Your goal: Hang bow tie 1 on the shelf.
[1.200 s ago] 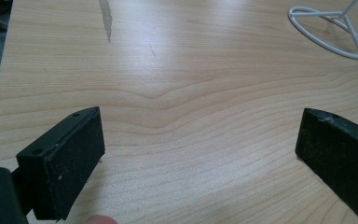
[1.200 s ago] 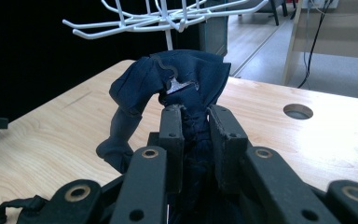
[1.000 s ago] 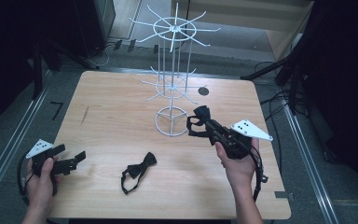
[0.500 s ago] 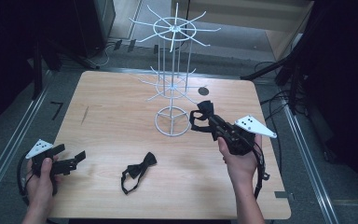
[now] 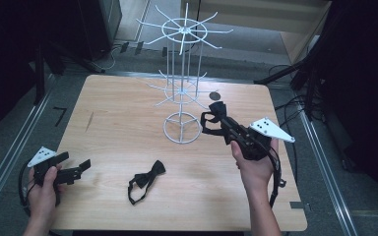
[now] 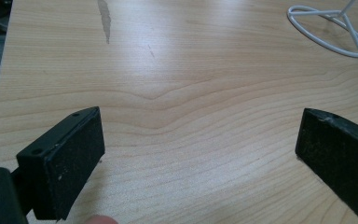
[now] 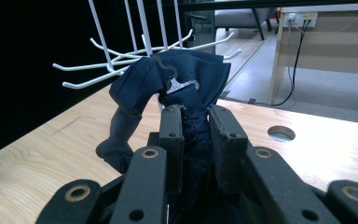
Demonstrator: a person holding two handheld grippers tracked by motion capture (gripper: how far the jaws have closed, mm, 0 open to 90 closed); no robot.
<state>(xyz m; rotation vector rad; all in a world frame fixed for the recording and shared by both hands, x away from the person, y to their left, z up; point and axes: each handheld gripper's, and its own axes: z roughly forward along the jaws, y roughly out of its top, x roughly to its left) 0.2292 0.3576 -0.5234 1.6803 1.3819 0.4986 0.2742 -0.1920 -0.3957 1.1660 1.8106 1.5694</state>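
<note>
On the counter [image 5: 128,118] I see the white wire rack [image 5: 182,93] with bare hooks. My right tool [image 5: 210,123] is clamped on a dark bow tie [image 7: 177,84] near its lower prongs. A second bow tie [image 5: 146,179] lies unhung; my left tool [image 5: 82,165] rests apart, empty.

A light wooden table [image 5: 128,118] stands on grey floor [image 5: 10,132], with dark surroundings and a wooden cabinet [image 5: 285,19] behind.

Both tongs are black, the left tongs [image 5: 81,166] and right tongs [image 5: 211,119] each topped by a grey three-cornered plate; black cables trail; forearms unsleeved.
</note>
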